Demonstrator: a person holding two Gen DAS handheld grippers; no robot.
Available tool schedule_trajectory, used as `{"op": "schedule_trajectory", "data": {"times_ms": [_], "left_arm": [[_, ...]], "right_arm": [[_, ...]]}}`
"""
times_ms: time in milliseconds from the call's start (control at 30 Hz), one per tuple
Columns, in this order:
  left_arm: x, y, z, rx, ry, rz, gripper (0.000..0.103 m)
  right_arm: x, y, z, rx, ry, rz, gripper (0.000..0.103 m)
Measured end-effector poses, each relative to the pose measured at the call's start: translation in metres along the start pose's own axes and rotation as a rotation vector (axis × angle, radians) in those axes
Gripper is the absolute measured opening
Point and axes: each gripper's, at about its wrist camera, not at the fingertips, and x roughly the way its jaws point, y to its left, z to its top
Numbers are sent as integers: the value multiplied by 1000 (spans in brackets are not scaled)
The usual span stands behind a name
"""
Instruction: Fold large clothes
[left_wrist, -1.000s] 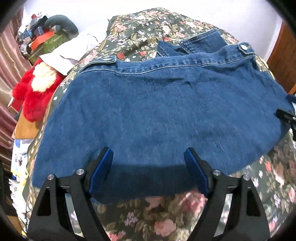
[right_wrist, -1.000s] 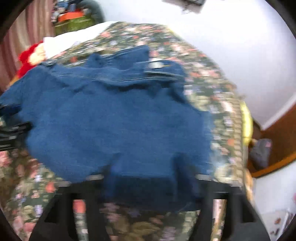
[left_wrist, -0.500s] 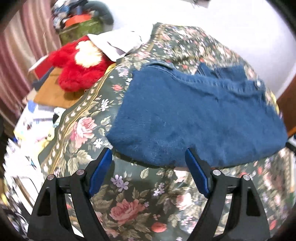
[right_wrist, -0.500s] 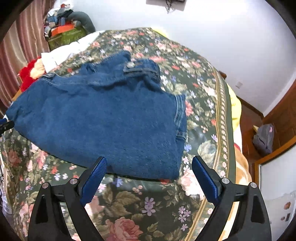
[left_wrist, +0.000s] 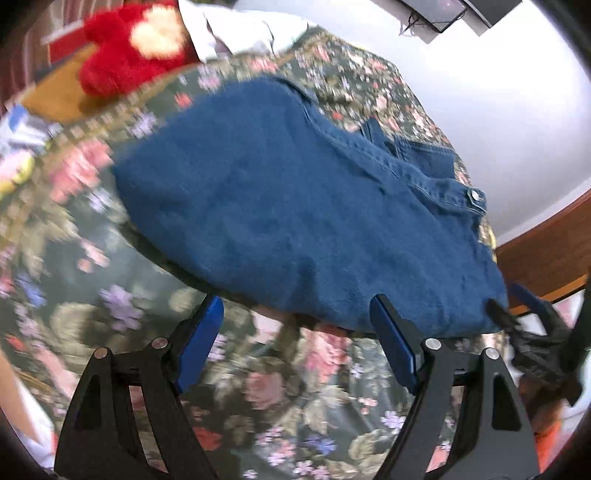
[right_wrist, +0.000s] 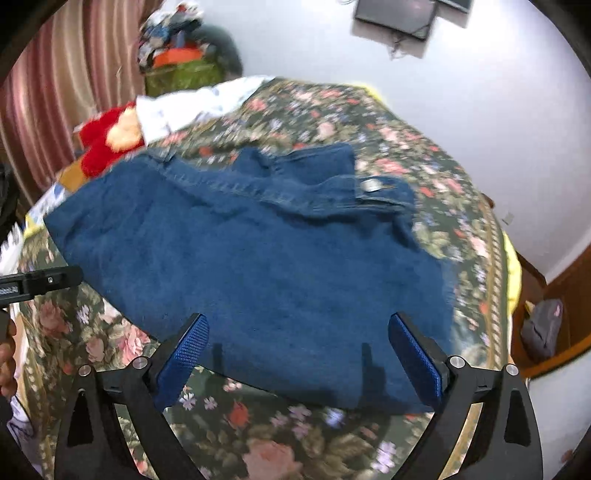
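A blue denim garment (left_wrist: 295, 206) lies folded flat on a floral bedspread (left_wrist: 280, 398), its waistband and metal button (left_wrist: 475, 195) at the far side. It also shows in the right wrist view (right_wrist: 280, 266). My left gripper (left_wrist: 295, 332) is open and empty, just short of the garment's near edge. My right gripper (right_wrist: 299, 347) is open and empty, its fingers over the garment's near edge. The right gripper shows at the garment's right corner in the left wrist view (left_wrist: 532, 325). The left gripper's finger (right_wrist: 40, 282) shows at the left edge of the right wrist view.
A red plush toy (left_wrist: 125, 48) and a white cloth (left_wrist: 243, 33) lie at the bed's far left. A green box with clutter (right_wrist: 181, 70) stands by the pink curtain (right_wrist: 66, 88). A grey bag (right_wrist: 543, 328) sits on the floor to the right, beside wooden trim (left_wrist: 546, 236).
Both grippers have let go of the denim and pulled back, open. The left view has swung right along the near edge; the right gripper has moved in over the near edge.
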Motion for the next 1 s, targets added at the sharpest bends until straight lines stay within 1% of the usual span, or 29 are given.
{"op": "schedule_trajectory", "data": {"times_ms": [100,167,200,267,333,367,433,500,633,733,767,800,833,867,900,967,1000], "left_arm": [[13,6,2,-50,21,-78,81],[23,12,6,-100,50,-127,81],[29,17,8,-139,61,-159,81],[39,27,11,-211,71,-217,81],[47,36,15,-269,49,-264,81],[49,38,18,-271,36,-269,81],[51,37,25,-257,-16,-254,79],[52,32,31,-243,-54,-221,79],[56,13,48,-163,-162,-82,79],[62,7,61,-171,-216,-14,79],[64,6,66,-172,-234,12,73],[65,4,70,-167,-247,53,67],[66,2,74,-161,-246,96,52],[68,2,77,-152,-238,126,41],[67,3,79,-145,-230,121,39],[56,6,79,-142,-234,81,30],[47,7,78,-133,-241,77,30]], "right_arm": [[25,13,-2,-39,44,-1,97],[44,18,-4,-40,96,21,97],[51,21,-6,-47,110,24,100],[54,27,-8,-89,89,-7,102],[56,27,-10,-105,89,-1,103],[57,25,-10,-100,90,14,103],[58,20,-9,-86,96,45,103],[59,20,-9,-88,94,57,103],[60,21,-8,-92,84,61,103],[61,20,-8,-86,85,71,103],[61,21,-7,-88,86,75,103],[60,22,-7,-90,89,79,103],[60,23,-7,-95,93,82,103],[59,25,-7,-103,97,80,103],[57,29,-7,-121,103,70,103],[53,34,-7,-148,110,47,103],[49,36,-6,-162,109,44,103]]}}
